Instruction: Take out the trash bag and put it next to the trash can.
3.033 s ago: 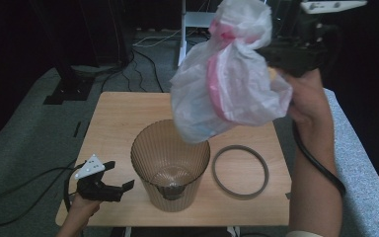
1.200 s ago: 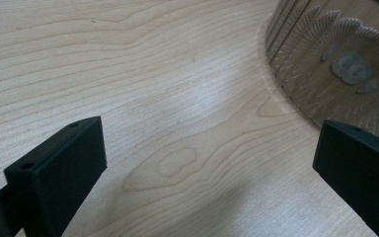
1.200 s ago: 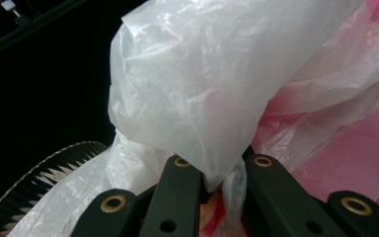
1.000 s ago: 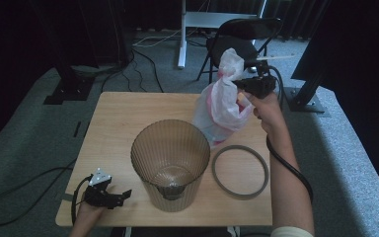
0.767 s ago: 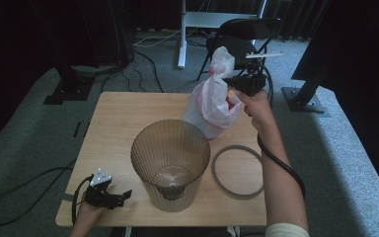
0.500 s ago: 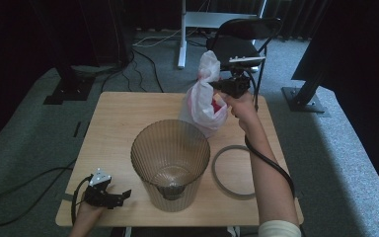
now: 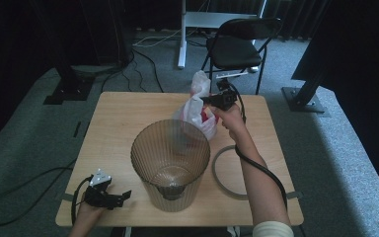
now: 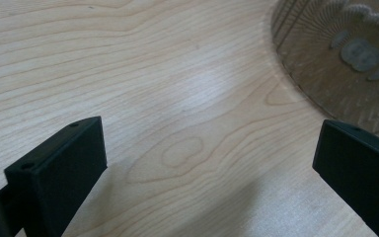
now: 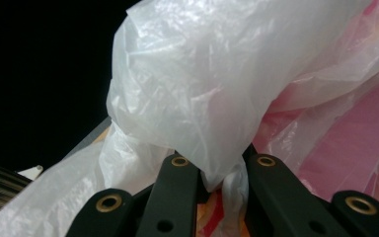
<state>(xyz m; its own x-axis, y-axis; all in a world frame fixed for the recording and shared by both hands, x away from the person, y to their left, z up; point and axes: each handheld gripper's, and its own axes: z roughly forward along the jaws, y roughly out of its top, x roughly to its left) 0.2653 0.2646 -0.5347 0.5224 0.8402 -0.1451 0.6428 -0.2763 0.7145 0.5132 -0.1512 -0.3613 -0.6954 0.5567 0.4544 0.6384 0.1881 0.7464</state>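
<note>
Pinching the neck of a plastic bag (image 7: 197, 111), the right gripper (image 7: 208, 100) held it just behind the ribbed bin (image 7: 170, 165). A ring (image 7: 227, 170) lay beside the bin. The left gripper (image 7: 121, 197) rested spread on the counter (image 7: 118, 128).

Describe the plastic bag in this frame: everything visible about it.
The plastic bag is thin, crinkled, translucent white film with pink showing through. Its bunched neck is pinched between the shut jaws of the right gripper, the top sticking up above them. It hangs just behind the ribbed bin, its lower part seen through the bin's wall; whether they touch is unclear.
</note>
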